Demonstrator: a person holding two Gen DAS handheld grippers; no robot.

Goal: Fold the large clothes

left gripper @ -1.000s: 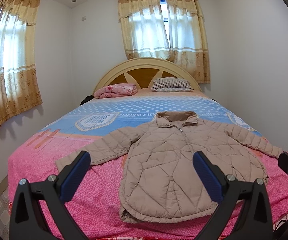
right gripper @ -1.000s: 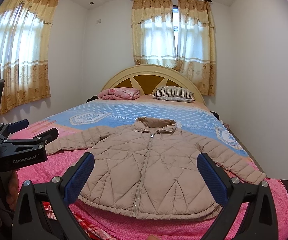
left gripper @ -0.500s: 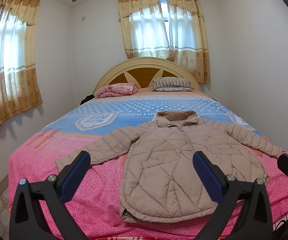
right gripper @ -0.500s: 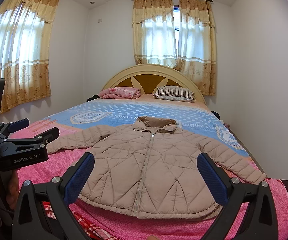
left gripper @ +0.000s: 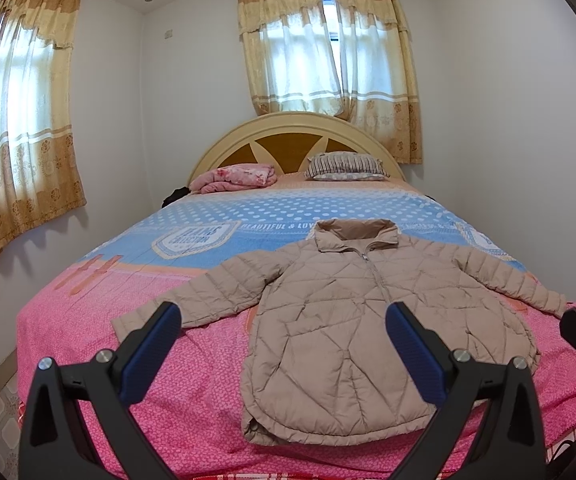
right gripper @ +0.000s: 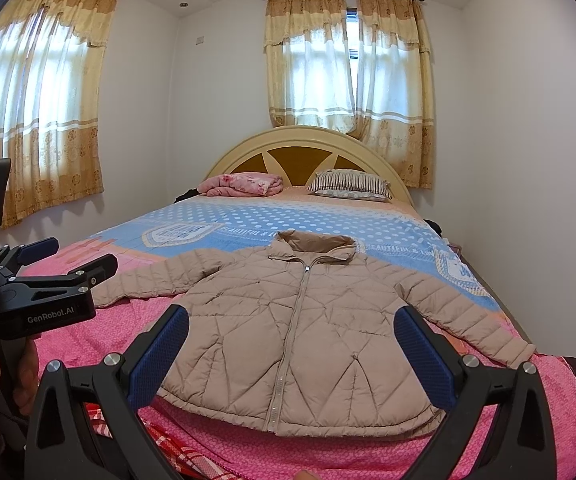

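Note:
A beige quilted puffer jacket lies flat and zipped on the pink end of the bed, collar toward the headboard, both sleeves spread out to the sides. My left gripper hovers open above the foot of the bed, short of the jacket's hem and left sleeve, holding nothing. My right gripper is also open and empty, in front of the hem near the zipper. In the right wrist view the left gripper shows at the left edge, held by a hand.
The bed has a pink and blue cover. A folded pink blanket and a striped pillow lie by the headboard. Walls stand close on both sides; curtained windows are left and behind.
Both views have barely shifted; the jacket lies as before and both grippers stay open.

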